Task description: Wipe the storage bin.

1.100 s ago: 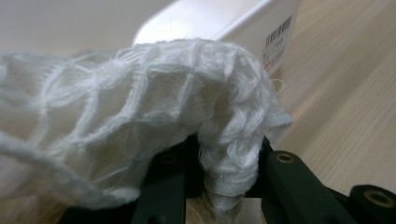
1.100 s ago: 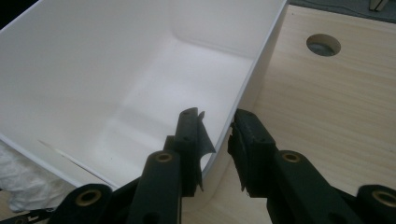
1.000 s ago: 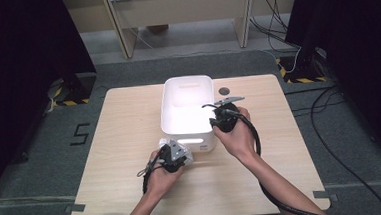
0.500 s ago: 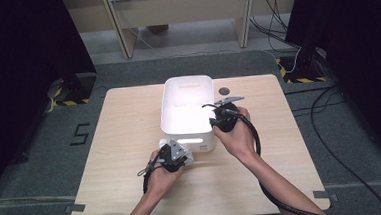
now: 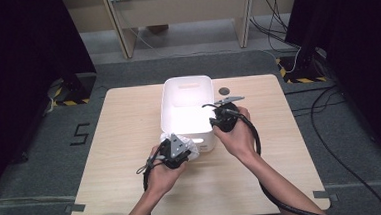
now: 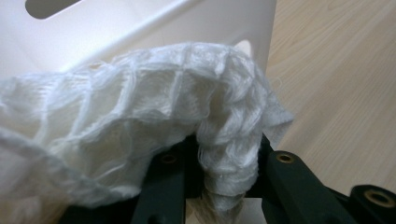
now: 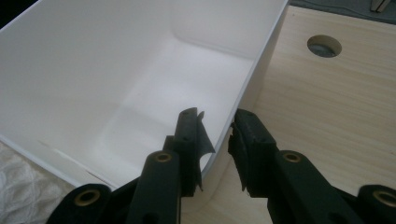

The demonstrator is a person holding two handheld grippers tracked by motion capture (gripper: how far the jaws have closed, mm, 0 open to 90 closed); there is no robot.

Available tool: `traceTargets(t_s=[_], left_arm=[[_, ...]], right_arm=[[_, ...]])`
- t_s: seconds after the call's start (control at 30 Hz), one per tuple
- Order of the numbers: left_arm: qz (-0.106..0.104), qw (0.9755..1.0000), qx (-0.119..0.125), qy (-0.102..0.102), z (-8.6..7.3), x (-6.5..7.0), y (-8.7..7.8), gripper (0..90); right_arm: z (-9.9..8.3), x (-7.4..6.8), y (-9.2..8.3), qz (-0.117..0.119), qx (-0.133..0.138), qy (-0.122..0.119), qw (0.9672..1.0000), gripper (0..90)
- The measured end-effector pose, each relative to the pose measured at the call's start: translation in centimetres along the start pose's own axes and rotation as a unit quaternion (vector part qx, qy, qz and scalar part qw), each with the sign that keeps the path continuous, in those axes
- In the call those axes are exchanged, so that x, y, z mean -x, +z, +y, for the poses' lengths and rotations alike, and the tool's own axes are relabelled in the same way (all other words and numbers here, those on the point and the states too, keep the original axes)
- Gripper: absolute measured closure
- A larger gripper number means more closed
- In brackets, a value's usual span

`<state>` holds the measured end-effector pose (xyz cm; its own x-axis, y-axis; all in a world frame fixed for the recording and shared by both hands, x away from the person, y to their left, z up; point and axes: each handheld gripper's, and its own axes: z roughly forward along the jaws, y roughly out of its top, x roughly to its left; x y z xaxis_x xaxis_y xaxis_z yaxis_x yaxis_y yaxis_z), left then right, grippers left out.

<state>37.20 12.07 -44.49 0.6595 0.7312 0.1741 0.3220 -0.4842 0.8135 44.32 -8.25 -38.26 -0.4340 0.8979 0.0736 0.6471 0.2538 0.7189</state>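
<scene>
**Holding a white knit cloth beside a white bin**

Gripping a bunched white cloth [image 6: 140, 130], the left gripper [image 5: 177, 151] sits at the near left corner of the white bin [image 5: 168, 96] on the worktop [image 5: 125, 141]. The cloth is a soft, fuzzy knit with a raised lattice of ribs that marks out diamond-shaped cells; it is crumpled into a loose mound, and a thick fold of it hangs down between the two black fingers [image 6: 285, 182], which are closed tight on that fold. In the high view the cloth [image 5: 191, 146] shows as a small pale lump just against the bin's near wall.

The bin is a single rectangular tub of smooth, glossy plastic with rounded corners, thin walls and an oval handle slot in an end wall. Its inside is bare and brightly lit.

The right gripper [image 5: 224, 119] is at the bin's right wall near the front corner. Its two black fingers [image 7: 254, 149] straddle the thin rim, one inside the tub and one outside, closed partway around the wall; whether the pads press on the plastic I cannot tell.

The worktop is pale wood-grain laminate, flat and matte, with one round cable hole [image 5: 224, 91] beyond the right gripper. One cloth, one bin, two grippers.
</scene>
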Motion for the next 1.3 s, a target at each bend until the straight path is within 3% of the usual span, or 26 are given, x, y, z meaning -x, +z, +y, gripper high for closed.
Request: traceTargets(t_s=[0.27,0.47,1.3], left_arm=[[0.006,0.9999,0.013,0.009,0.8,0.0,-0.5,75.0],[0.005,0.9997,0.023,0.004,1.4,0.3,-1.1,75.0],[0.007,0.9998,0.015,0.013,1.5,0.4,-0.8,75.0]], right_arm=[[0.0,0.0,0.0,-0.001,-0.001,0.0,1.0,72.5],[0.0,0.0,0.0,-0.001,0.0,-0.002,1.0,72.5],[0.0,-0.1,0.0,-0.001,0.0,-0.003,1.0,72.5]])
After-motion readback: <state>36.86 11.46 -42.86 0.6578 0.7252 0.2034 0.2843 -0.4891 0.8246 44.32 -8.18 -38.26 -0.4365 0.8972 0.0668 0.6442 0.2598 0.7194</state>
